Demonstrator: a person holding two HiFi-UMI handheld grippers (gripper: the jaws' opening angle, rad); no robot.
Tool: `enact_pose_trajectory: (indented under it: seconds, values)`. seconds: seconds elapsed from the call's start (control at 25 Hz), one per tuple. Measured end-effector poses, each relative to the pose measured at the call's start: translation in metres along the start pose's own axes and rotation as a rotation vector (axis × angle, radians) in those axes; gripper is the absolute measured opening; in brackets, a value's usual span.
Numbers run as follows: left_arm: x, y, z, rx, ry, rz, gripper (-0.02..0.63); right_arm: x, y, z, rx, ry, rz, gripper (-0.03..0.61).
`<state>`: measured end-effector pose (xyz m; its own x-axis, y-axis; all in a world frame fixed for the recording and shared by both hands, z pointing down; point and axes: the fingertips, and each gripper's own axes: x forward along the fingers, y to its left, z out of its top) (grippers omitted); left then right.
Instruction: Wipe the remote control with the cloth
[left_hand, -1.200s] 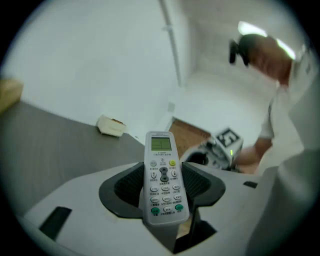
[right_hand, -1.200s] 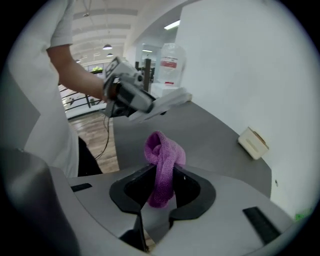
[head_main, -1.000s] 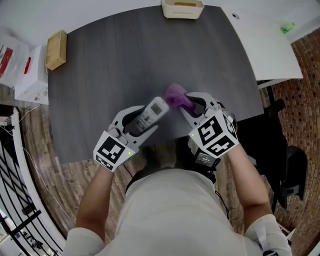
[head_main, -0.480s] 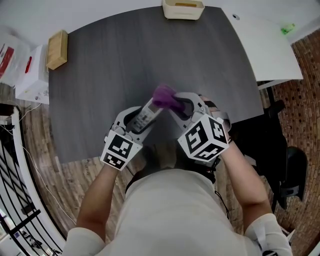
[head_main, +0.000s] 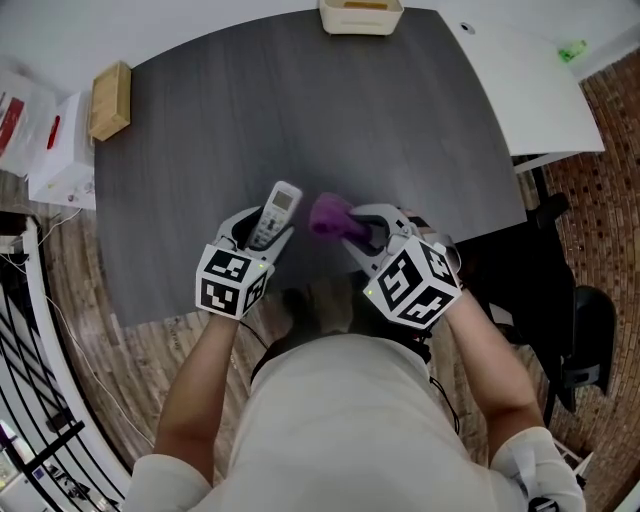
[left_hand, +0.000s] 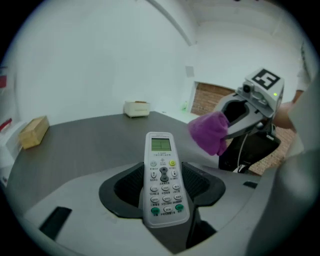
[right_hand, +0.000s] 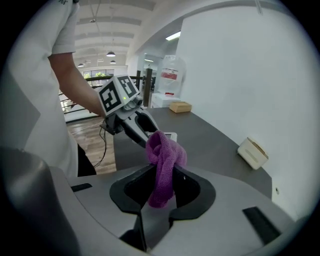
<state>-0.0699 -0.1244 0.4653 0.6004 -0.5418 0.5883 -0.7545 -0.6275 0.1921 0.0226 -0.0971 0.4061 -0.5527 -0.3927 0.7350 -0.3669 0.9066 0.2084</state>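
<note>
Remote (head_main: 275, 213) clamped between the jaws of the left gripper (head_main: 262, 232), just left of the purple cloth (head_main: 328, 215) pinched by the right gripper (head_main: 350, 228).

Legible text: none. Remote control (left_hand: 161, 176): small captions by the buttons and a greenish display, all too fine to read. Left hand-held gripper (head_main: 262, 228), right hand-held gripper (head_main: 352, 228): black-and-white square code markers on their cubes (patterns only). White box (head_main: 65, 150) beside the bench (head_main: 300, 120): red print, unreadable. Large bottle (right_hand: 171, 75): red label, unreadable.
</note>
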Motion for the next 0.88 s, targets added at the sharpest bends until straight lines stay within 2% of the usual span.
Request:
enact_pose_trajectory:
  seconds: [0.08, 0.2, 0.32, 0.44, 0.56, 0.72, 0.88]
  values:
    - [0.008, 0.021, -0.020, -0.115, 0.059, 0.050, 0.238, 0.000, -0.006, -0.015, 0.062, 0.023, -0.019, 0.101]
    - [0.015, 0.055, -0.052, -0.295, 0.141, 0.179, 0.239, -0.004, -0.027, -0.042, 0.215, 0.041, -0.076, 0.101]
    - [0.017, 0.083, -0.074, -0.423, 0.178, 0.306, 0.238, -0.012, -0.050, -0.071, 0.360, 0.046, -0.153, 0.101]
    - [0.020, 0.100, -0.084, -0.478, 0.194, 0.396, 0.238, -0.021, -0.068, -0.098, 0.456, 0.062, -0.222, 0.101]
    - [0.021, 0.110, -0.090, -0.520, 0.211, 0.461, 0.238, -0.026, -0.080, -0.115, 0.502, 0.071, -0.259, 0.101]
    - [0.028, 0.105, -0.096, -0.573, 0.219, 0.498, 0.238, -0.035, -0.093, -0.137, 0.525, 0.085, -0.305, 0.101]
    - [0.029, 0.107, -0.101, -0.586, 0.225, 0.528, 0.238, -0.040, -0.115, -0.157, 0.531, 0.091, -0.380, 0.101]
